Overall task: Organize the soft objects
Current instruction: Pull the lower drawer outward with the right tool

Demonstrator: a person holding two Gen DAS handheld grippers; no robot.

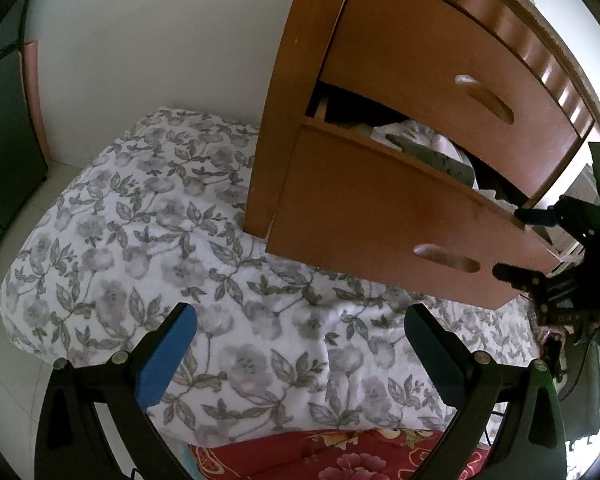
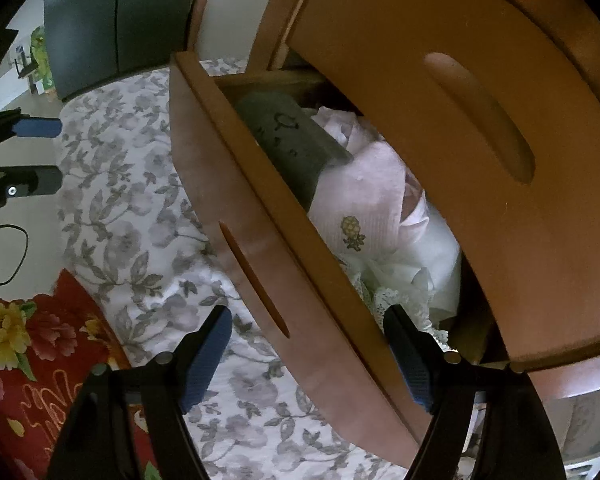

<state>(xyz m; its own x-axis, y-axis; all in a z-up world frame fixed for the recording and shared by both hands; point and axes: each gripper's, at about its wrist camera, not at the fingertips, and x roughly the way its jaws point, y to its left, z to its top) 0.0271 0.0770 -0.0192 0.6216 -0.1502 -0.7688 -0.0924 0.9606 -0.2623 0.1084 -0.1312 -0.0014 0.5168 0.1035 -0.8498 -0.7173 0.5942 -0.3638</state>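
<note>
The lower drawer (image 2: 236,184) of a wooden nightstand stands pulled out. Inside lie a grey folded cloth (image 2: 292,140), a pink cloth with a pineapple motif (image 2: 364,196) and white lace fabric (image 2: 400,280). My right gripper (image 2: 306,316) is open and straddles the drawer's front panel: one finger outside, clear of the panel, the other inside by the lace. It holds nothing. The right gripper (image 1: 516,244) also shows in the left wrist view at the drawer's corner. My left gripper (image 1: 300,312) hangs open and empty above a white quilt with grey flowers (image 1: 160,240).
The shut upper drawer (image 1: 440,60) overhangs the open one. A red flowered blanket (image 1: 340,456) lies at the quilt's near edge. A dark cabinet (image 1: 4,120) stands at the far left by a white wall, with pale floor beside the quilt.
</note>
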